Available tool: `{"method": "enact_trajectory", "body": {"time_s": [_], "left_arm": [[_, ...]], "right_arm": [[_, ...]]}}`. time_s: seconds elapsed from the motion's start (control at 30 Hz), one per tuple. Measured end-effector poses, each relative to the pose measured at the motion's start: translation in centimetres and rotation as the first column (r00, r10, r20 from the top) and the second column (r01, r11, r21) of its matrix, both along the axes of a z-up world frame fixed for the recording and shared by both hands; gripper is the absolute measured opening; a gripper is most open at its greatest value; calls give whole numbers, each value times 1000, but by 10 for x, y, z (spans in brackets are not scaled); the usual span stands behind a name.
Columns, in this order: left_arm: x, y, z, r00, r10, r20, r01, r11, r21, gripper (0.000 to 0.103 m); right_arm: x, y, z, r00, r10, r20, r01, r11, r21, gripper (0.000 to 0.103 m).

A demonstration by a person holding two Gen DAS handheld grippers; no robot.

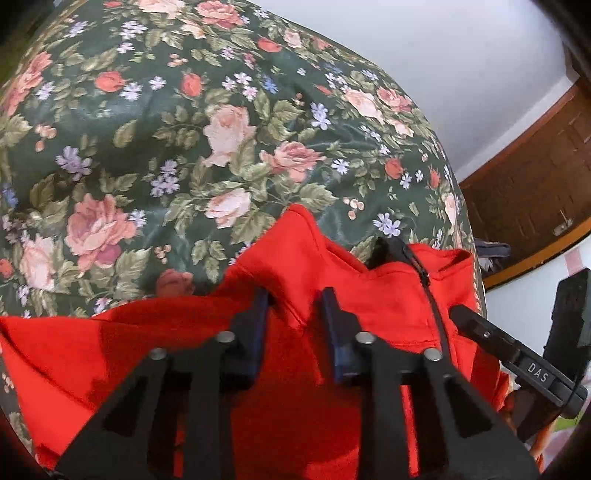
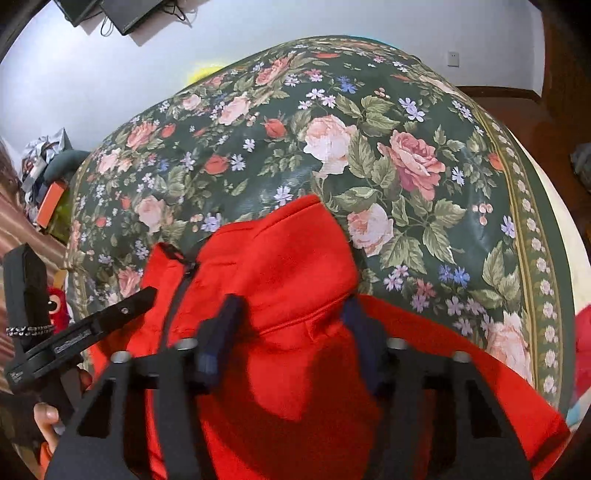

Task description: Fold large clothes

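Both grippers [image 1: 295, 306] [image 2: 291, 314] on red hoodie [image 1: 388, 295], floral bedspread [image 1: 147, 147]

We see a bright red hooded jacket [image 1: 280, 369] with a black zipper [image 1: 421, 273] filling the lower half of both frames, rumpled, its hood [image 2: 280, 266] bunched upward toward the frame centre.

Bed cover [image 2: 424, 206], dark green with pink roses, fills most of both views. White wall [image 1: 424, 66] upper right of left view; brown wooden door [image 1: 528, 192] at right edge. Right view: dark screens [image 2: 110, 11] top left, wall socket [image 2: 453, 58] upper right, cluttered pile [image 2: 44, 155] at left edge.
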State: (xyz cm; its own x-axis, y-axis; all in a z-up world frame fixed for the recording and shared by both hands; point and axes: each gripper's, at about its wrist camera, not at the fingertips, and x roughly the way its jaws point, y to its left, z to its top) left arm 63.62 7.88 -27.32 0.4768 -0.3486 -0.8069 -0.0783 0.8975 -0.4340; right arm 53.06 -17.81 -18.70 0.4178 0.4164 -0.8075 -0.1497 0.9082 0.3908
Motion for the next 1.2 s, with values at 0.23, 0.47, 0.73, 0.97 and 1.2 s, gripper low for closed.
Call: {"method": "enact_trajectory", "body": {"time_s": [0.23, 0.47, 0.73, 0.97, 1.2], "left_arm": [[-28, 1, 61, 995, -36, 96, 31, 998, 49, 7], [-100, 1, 136, 967, -123, 223, 103, 990, 96, 6], [-217, -13, 161, 937, -239, 257, 188, 960, 208, 6], [-294, -22, 118, 938, -294, 185, 240, 933, 267, 7], [-336, -17, 65, 954, -296, 57, 273, 929, 249, 7]], "right_arm": [[-37, 4, 52, 995, 61, 80, -59, 998, -20, 12], [-105, 8, 109, 970, 130, 206, -118, 991, -71, 12], [-191, 11, 116, 957, 197, 214, -182, 979, -92, 11], [-247, 14, 82, 960, 235, 152, -217, 968, -126, 11], [-282, 10, 43, 958, 278, 67, -262, 948, -180, 13]]}}
